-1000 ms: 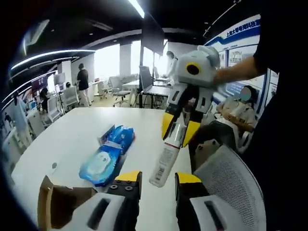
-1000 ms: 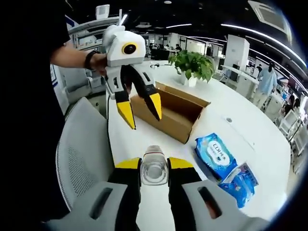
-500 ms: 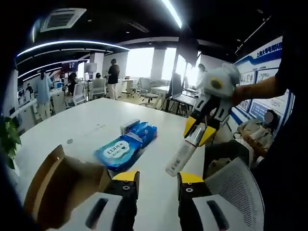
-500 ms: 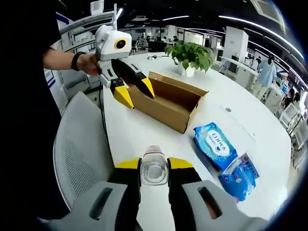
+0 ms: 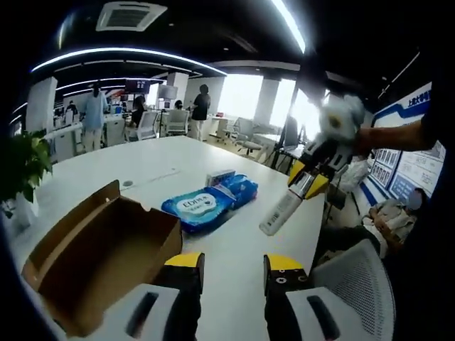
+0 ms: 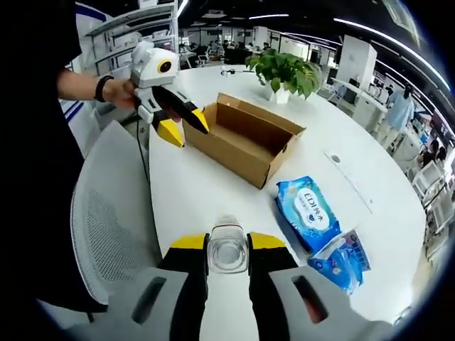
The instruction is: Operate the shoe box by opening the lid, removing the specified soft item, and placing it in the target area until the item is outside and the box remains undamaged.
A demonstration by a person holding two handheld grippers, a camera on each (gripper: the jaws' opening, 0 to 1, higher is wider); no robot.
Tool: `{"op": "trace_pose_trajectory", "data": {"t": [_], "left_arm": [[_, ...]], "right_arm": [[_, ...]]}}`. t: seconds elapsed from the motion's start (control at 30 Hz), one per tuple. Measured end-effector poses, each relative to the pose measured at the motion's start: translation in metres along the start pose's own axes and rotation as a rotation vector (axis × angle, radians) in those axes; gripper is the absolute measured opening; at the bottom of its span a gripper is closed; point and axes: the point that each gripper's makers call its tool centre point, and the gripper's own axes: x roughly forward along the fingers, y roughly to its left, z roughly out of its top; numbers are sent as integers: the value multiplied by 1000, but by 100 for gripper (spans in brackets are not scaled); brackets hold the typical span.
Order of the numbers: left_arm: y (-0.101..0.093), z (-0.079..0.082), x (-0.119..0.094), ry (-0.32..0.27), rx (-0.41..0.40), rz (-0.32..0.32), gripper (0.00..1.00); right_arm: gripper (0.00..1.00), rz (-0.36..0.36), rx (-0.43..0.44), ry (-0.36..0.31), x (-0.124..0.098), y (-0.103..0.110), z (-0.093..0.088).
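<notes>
The brown cardboard shoe box [image 5: 99, 252] [image 6: 242, 138] lies open on the white table [image 6: 192, 206], its lid flap folded back. My left gripper [image 5: 233, 264] [image 6: 185, 128] is open with nothing between its yellow tips, hovering beside the box's near end. My right gripper [image 6: 227, 241] [image 5: 307, 183] is shut on a clear-capped white bottle [image 6: 227, 250] [image 5: 281, 212], held above the table away from the box. A blue wipes pack [image 5: 199, 207] [image 6: 307, 212] lies flat on the table beyond the box. I cannot see the box's floor fully.
A second, smaller blue pack [image 5: 238, 188] [image 6: 341, 259] lies beside the wipes. A potted plant [image 6: 284, 71] [image 5: 21, 167] stands behind the box. A grey mesh chair [image 6: 106, 206] [image 5: 355, 284] sits at the table's edge. People and desks are in the background.
My left gripper has swung away from the bottle toward the box and stays open. The right gripper still holds the bottle, now farther from the box.
</notes>
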Motion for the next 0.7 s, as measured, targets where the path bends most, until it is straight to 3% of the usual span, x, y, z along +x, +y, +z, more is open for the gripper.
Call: {"op": "trace_pose_trajectory", "data": {"t": [0.7], "left_arm": [[27, -26, -24, -41, -142, 129, 32]], "right_arm": [[18, 17, -93, 104, 11, -60, 5]]}}
